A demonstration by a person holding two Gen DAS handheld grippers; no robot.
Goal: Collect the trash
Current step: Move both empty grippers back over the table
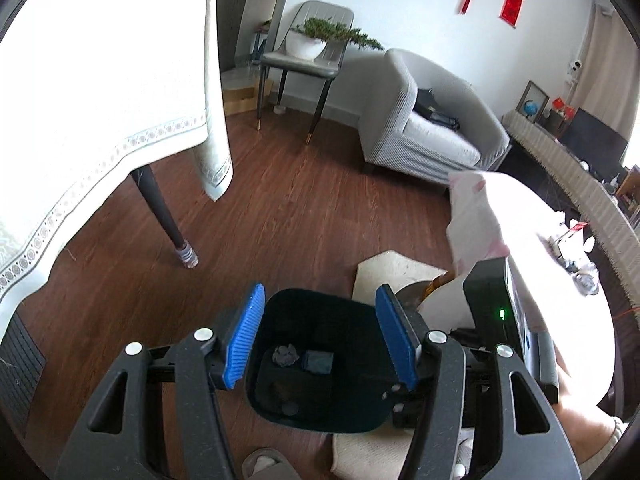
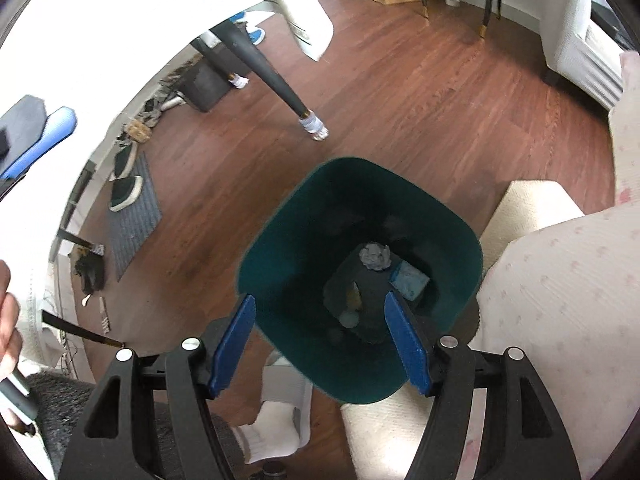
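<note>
Right tool (image 2: 320,350) above the dark green trash bin (image 2: 280,240) on the floor, blades apart and empty; crumpled paper (image 2: 374,257) lies inside. Left tool (image 1: 318,338) likewise apart, empty. Before withdrawing, confirm each dropped piece clears the near rim.

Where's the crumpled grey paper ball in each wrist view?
Left wrist: crumpled grey paper ball lies on the bin floor, bottom centre, left of the blue square.
Right wrist: ball lies deep in the bin, right of centre.
Shared landmark: dark green trash bin.
</note>
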